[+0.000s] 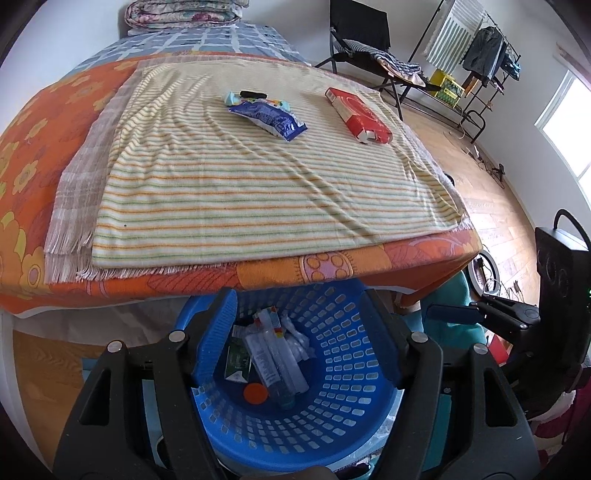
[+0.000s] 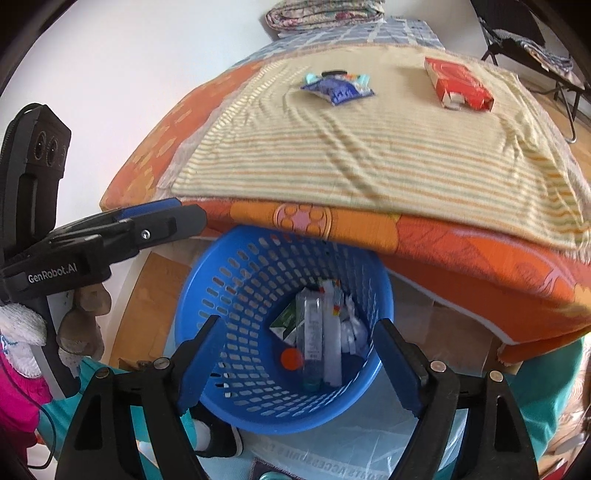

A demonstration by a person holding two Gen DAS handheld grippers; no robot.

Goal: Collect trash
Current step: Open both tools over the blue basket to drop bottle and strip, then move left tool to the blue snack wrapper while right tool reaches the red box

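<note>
A blue perforated basket stands on the floor under the bed's edge. Inside lie a clear plastic bottle, a green carton, an orange cap and crumpled white wrappers. My left gripper hangs open over the basket, with nothing between its fingers. Beside it my right gripper is also open and empty above the basket. On the striped towel lie a blue wrapper and a red carton.
The towel covers a bed with an orange flowered cover whose edge overhangs the basket. A folded quilt sits at the far end. A black folding chair and a clothes rack stand on the wooden floor to the right.
</note>
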